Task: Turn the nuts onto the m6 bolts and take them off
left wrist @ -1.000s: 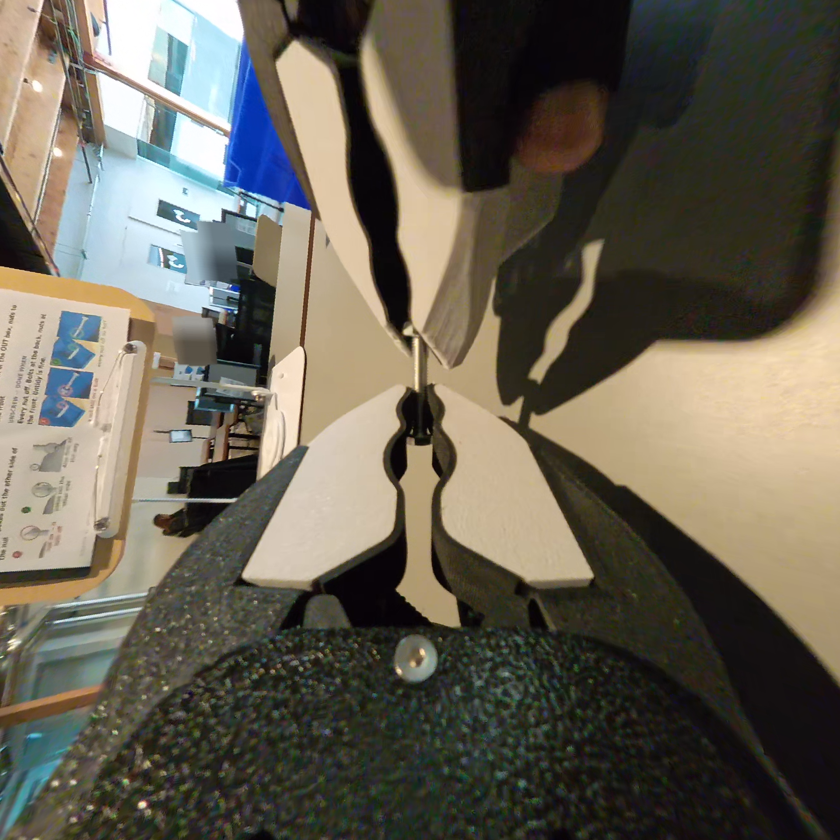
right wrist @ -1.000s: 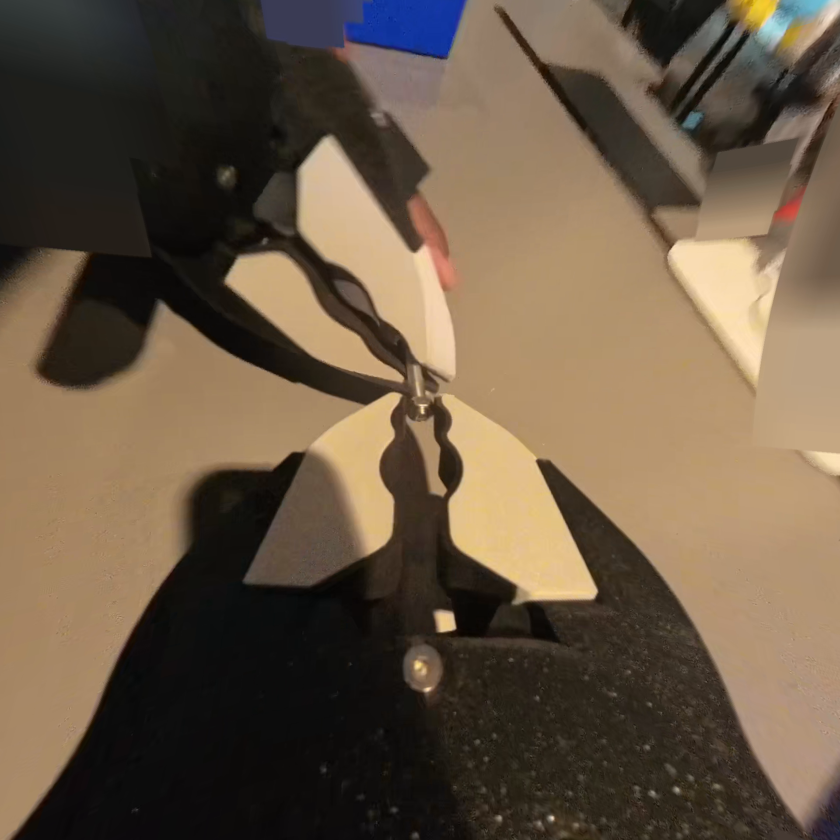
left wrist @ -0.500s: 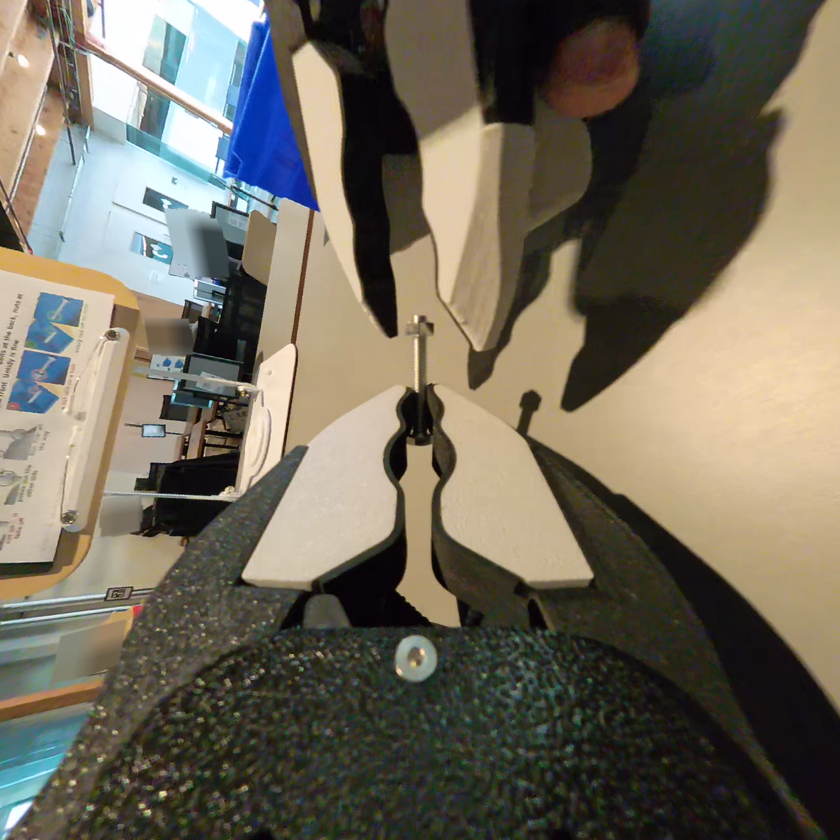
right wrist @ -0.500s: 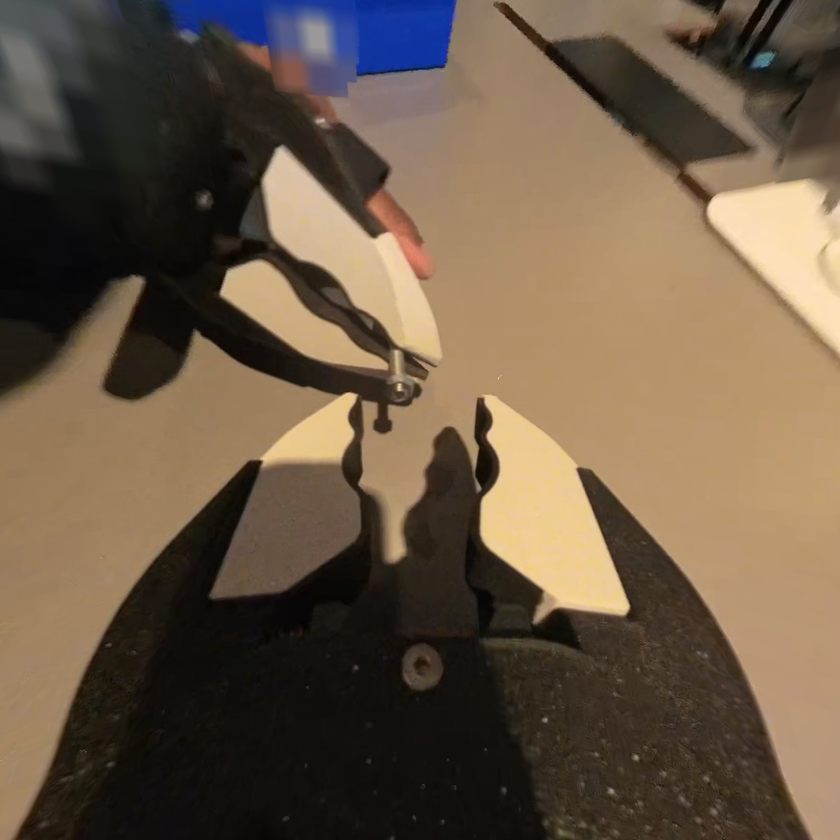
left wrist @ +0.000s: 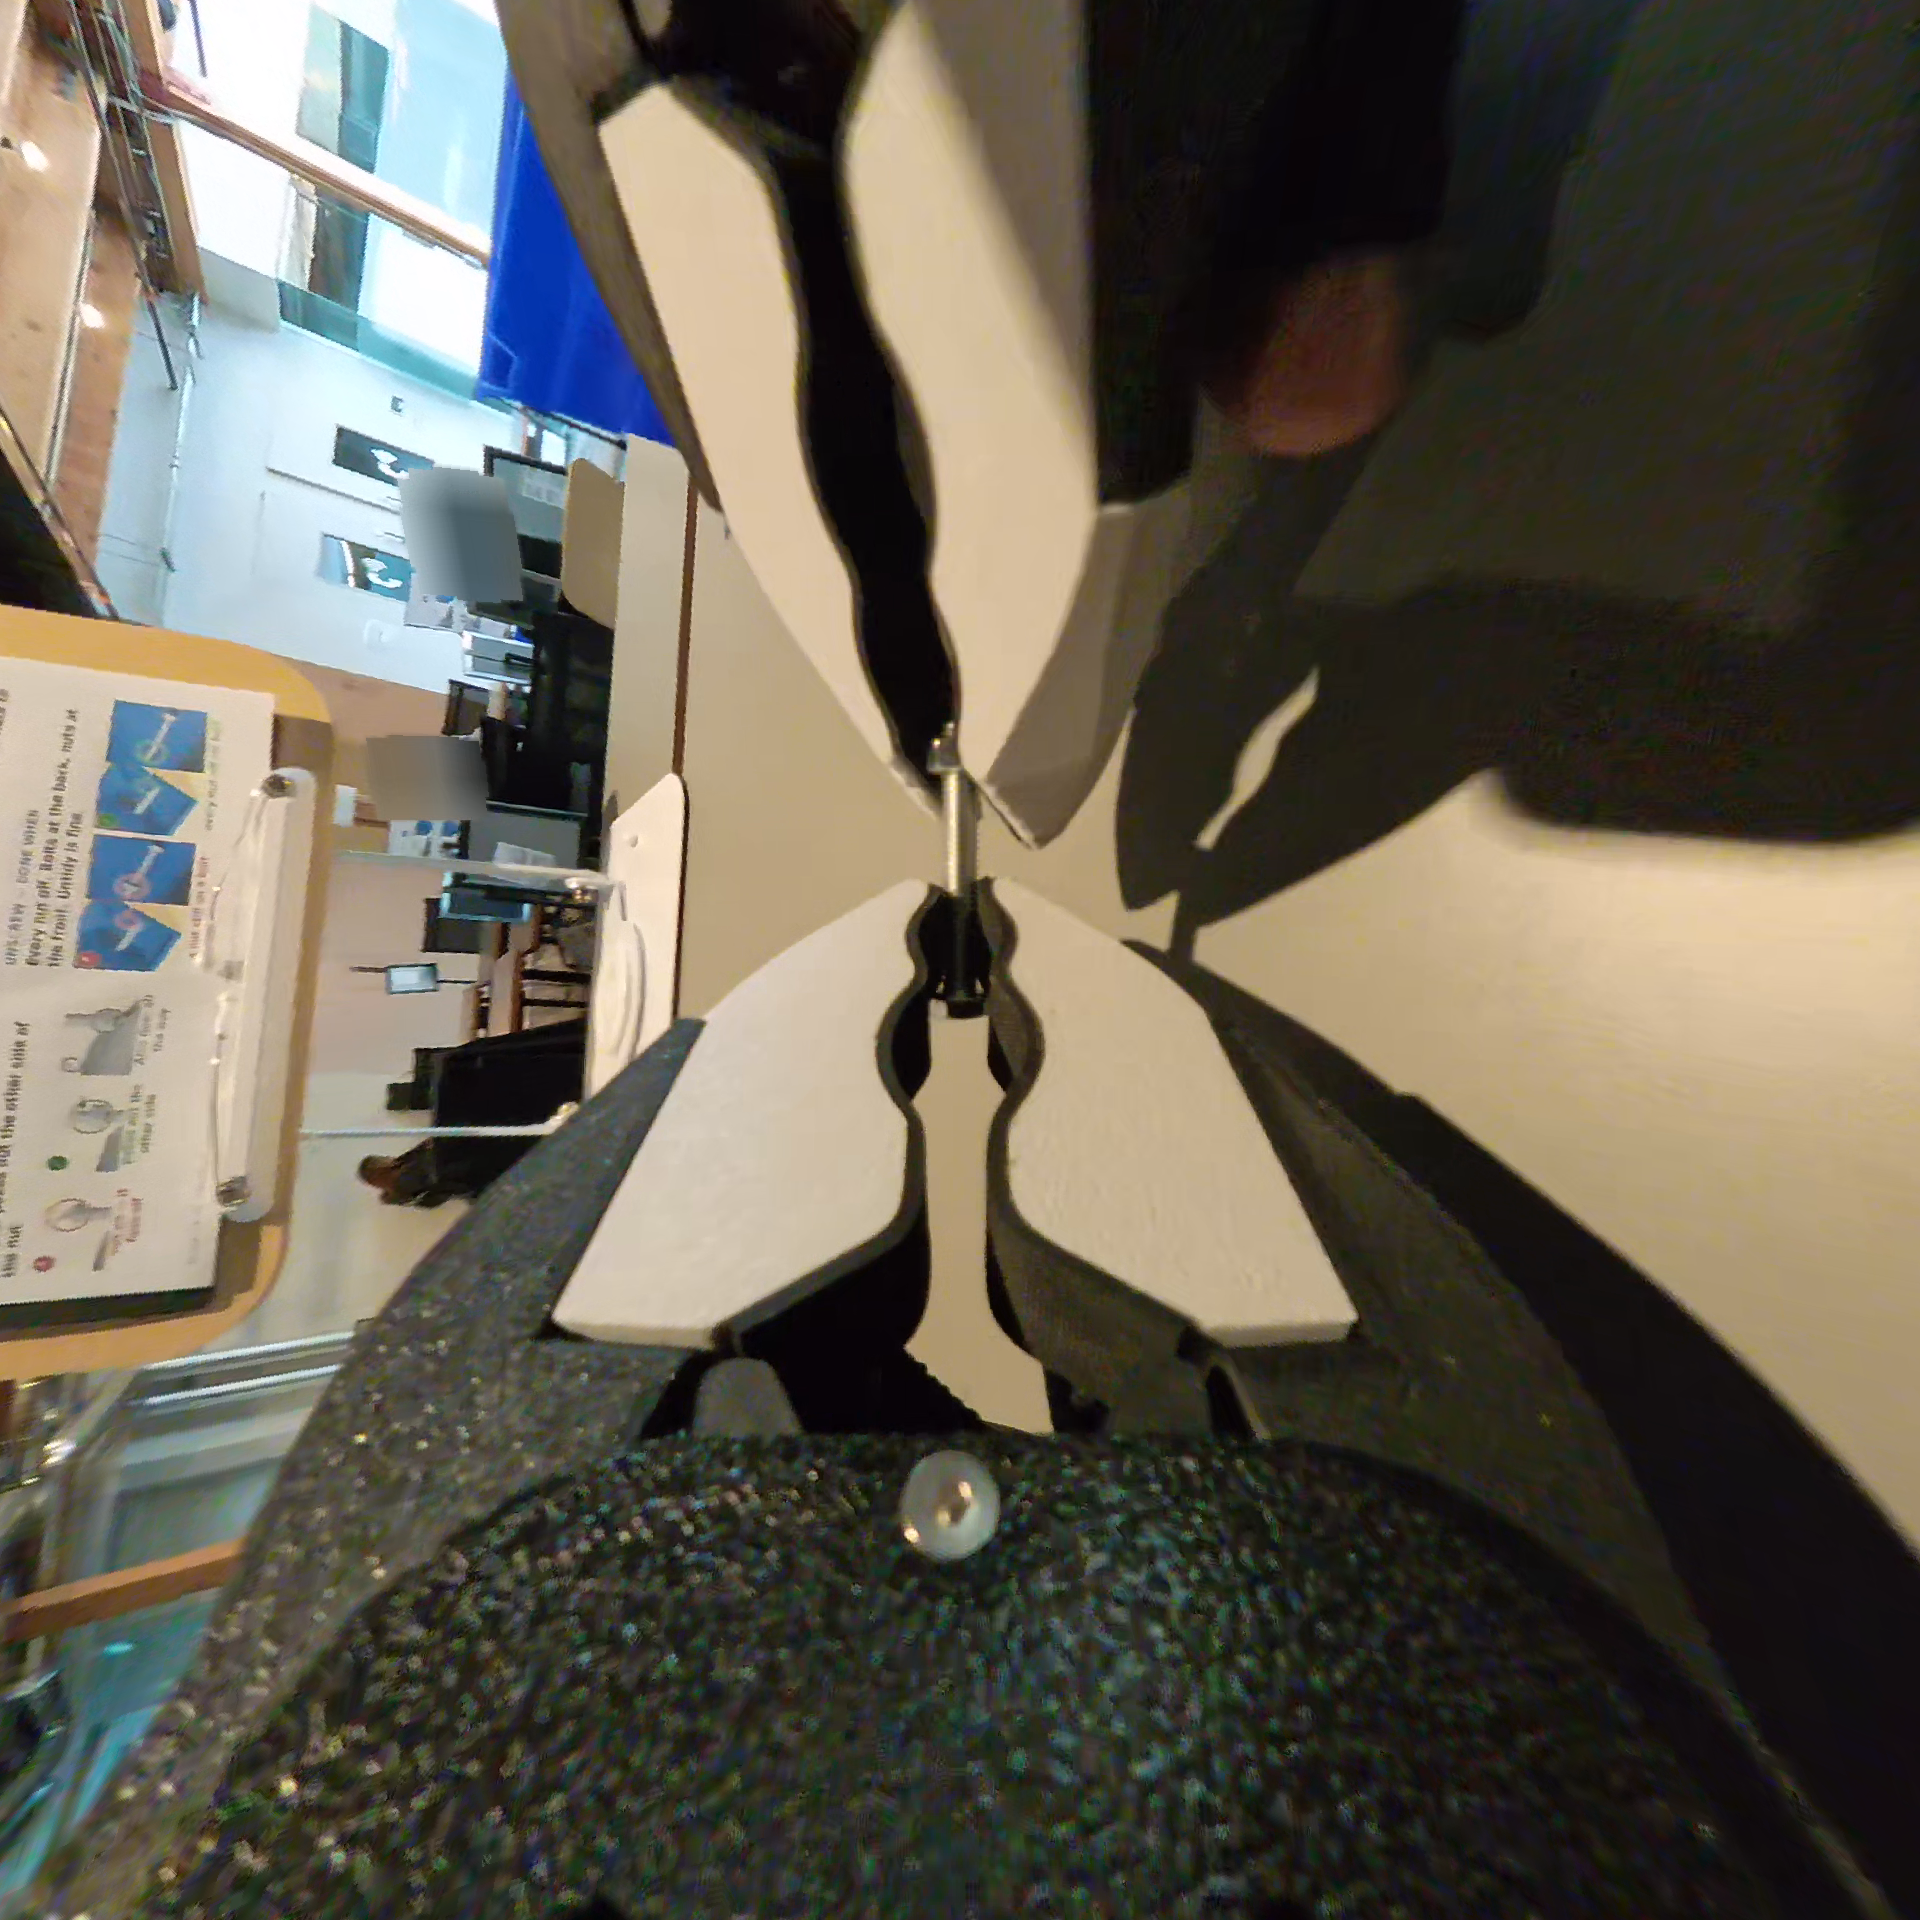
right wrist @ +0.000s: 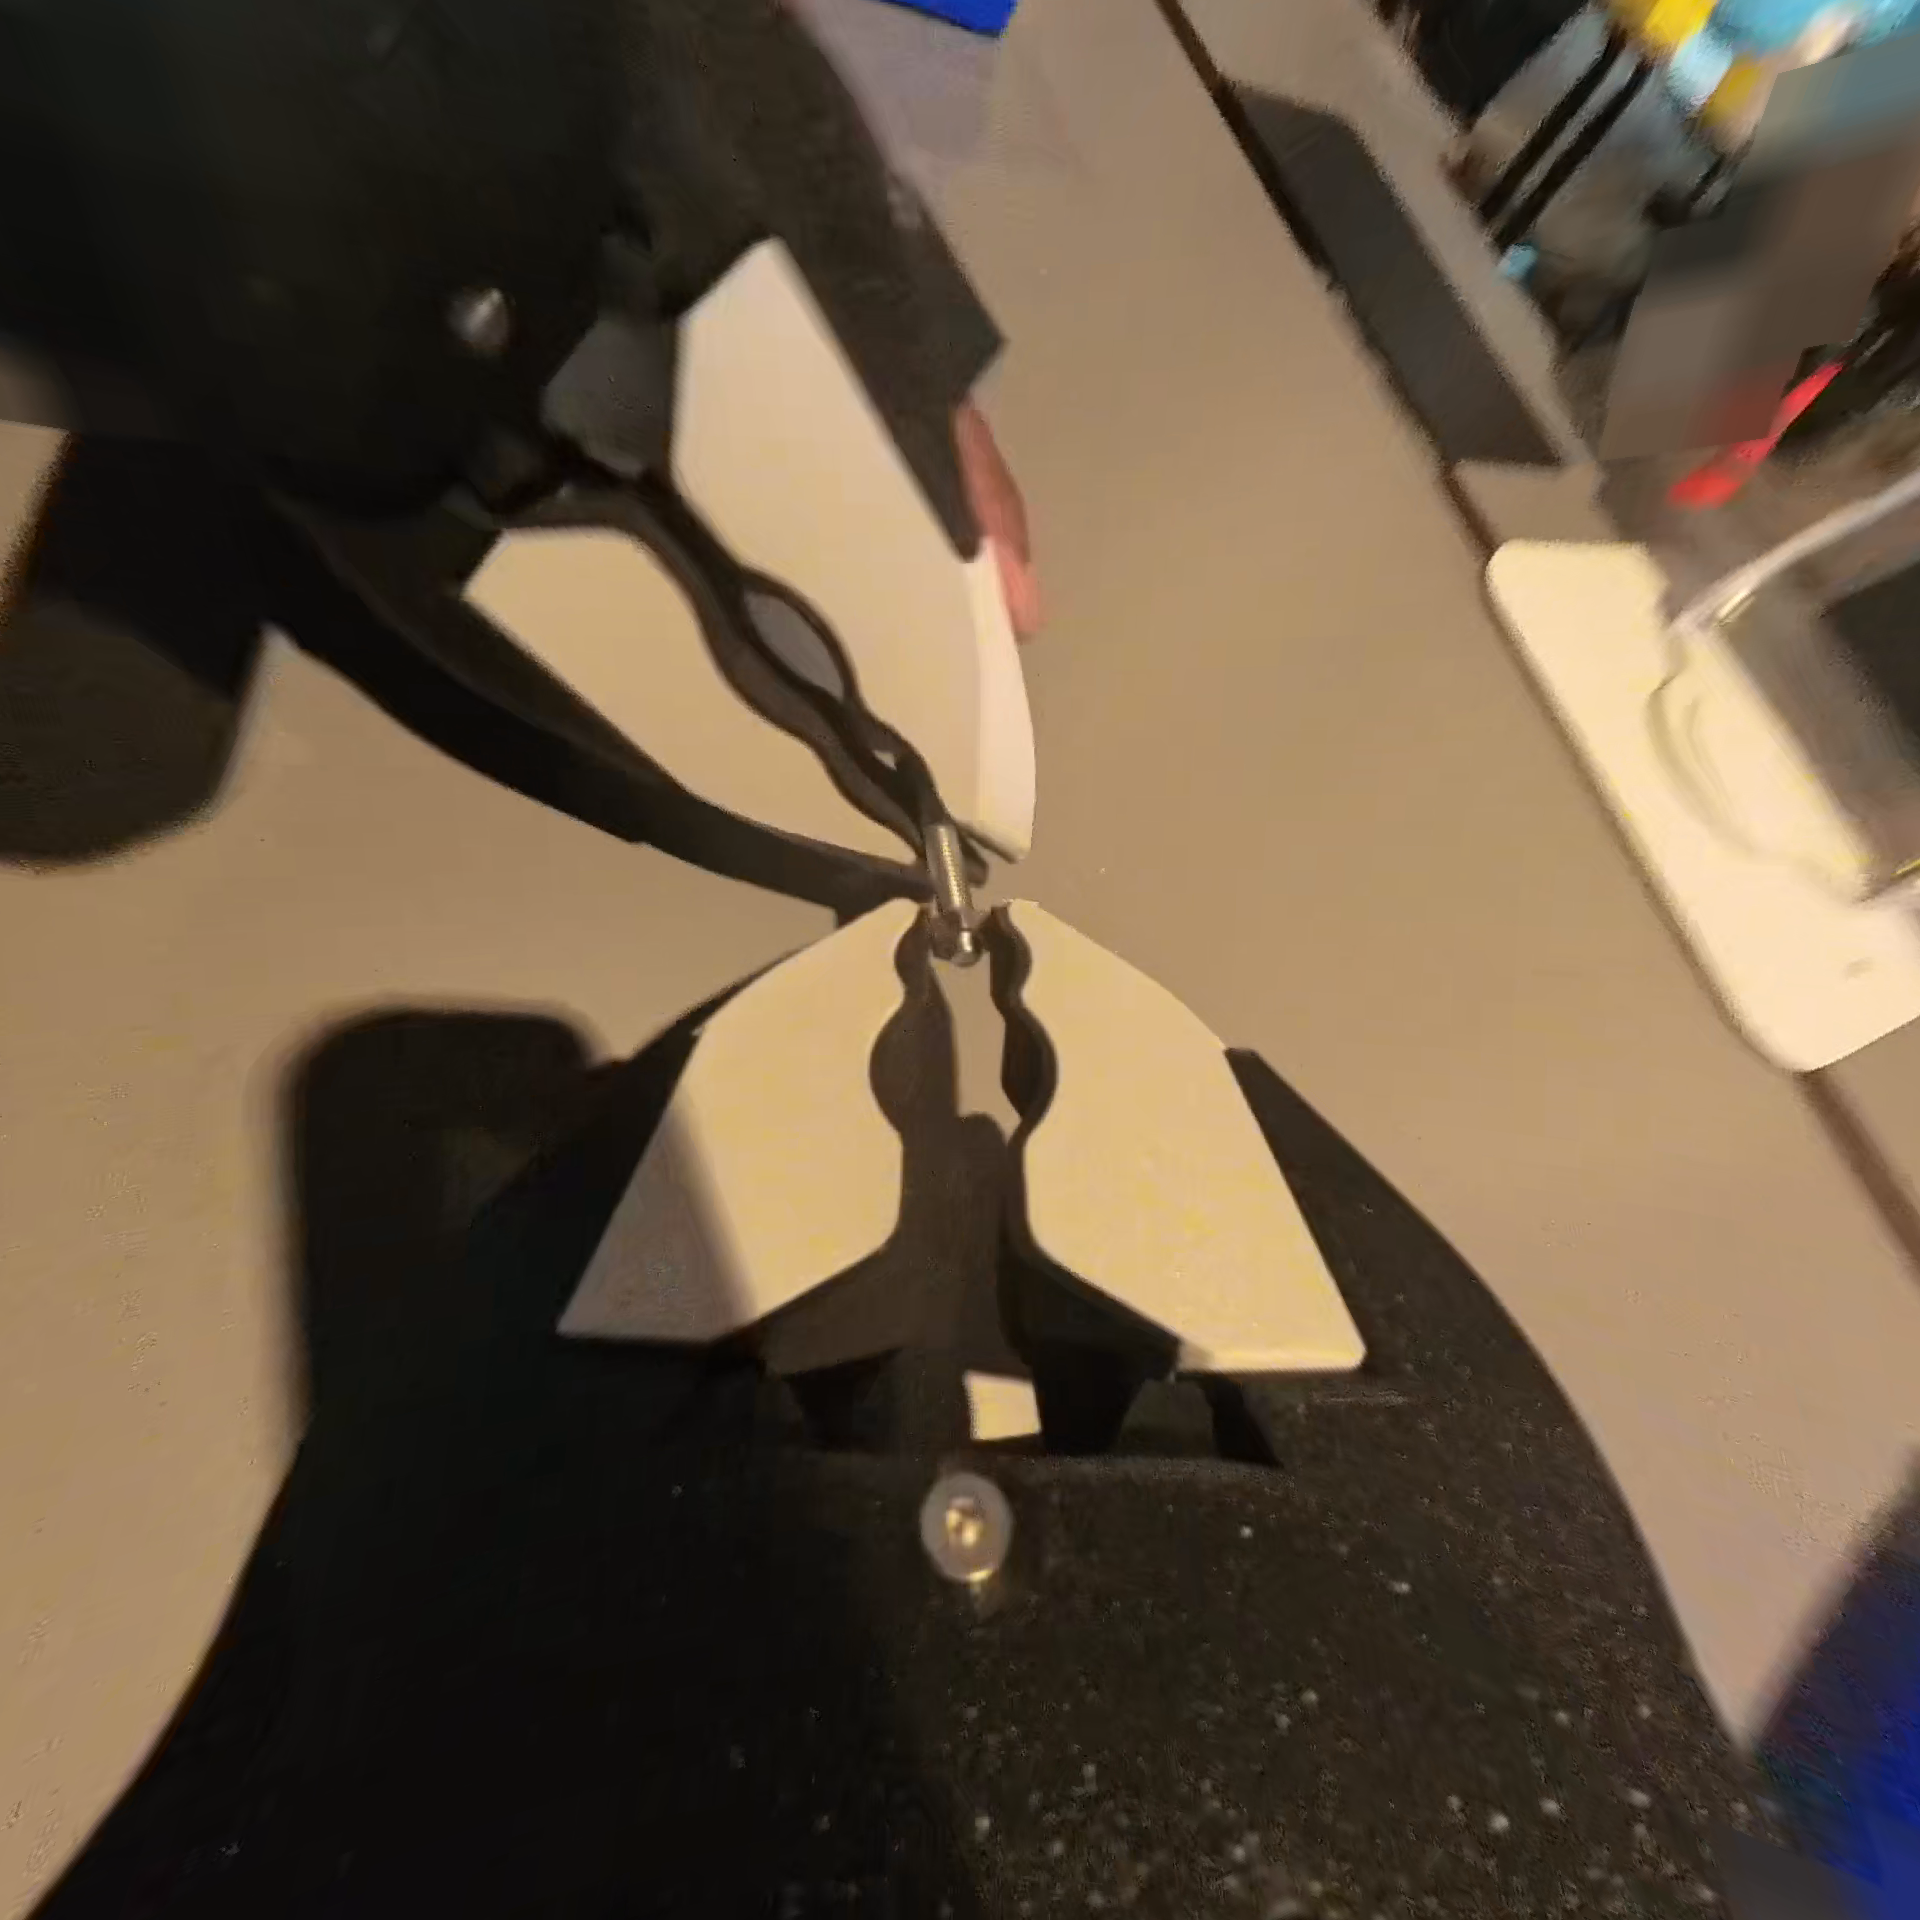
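Observation:
In the left wrist view my left gripper (left wrist: 961,894) is shut on the head end of a steel M6 bolt (left wrist: 954,831), whose threaded shaft points forward. My right gripper (left wrist: 951,790) comes in from above, its tips closed on the nut (left wrist: 943,746) at the shaft's far end. In the right wrist view my right gripper (right wrist: 961,914) is shut on the nut (right wrist: 956,940). The bolt (right wrist: 943,857) runs from it into the left gripper (right wrist: 951,842) just beyond. Both are held above the beige table (right wrist: 1299,727).
A wooden board with a printed instruction sheet (left wrist: 114,987) stands at the left. A white tray (right wrist: 1662,779) lies at the right on the table and also shows in the left wrist view (left wrist: 649,914). A person's fingertip (left wrist: 1309,364) rests on the right gripper. Less than 4 cm separates the two grippers' tips.
Half a second ago my right gripper was open and drawn back from the nut. Now it has closed on the nut again. My left gripper has kept hold of the bolt.

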